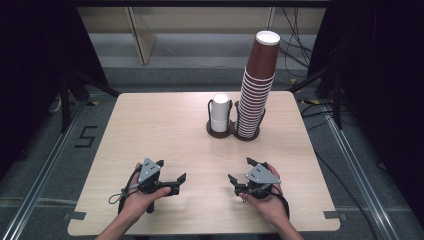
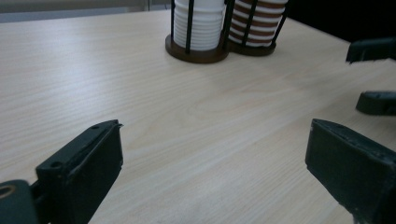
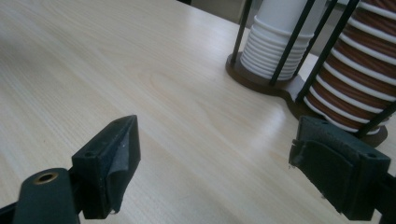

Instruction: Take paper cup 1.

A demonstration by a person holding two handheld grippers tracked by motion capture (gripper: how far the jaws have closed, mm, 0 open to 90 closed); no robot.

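Both the left gripper and right gripper rest near on the wooden table, jaws spread wide, empty; the white cup stack and brown cup stack stand far in their holder.

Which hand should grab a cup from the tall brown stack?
Probably the right. The right gripper is open and sits on the same side of the table as the brown stack; the left gripper, also open, is farther away.

Grey floor, black curtains
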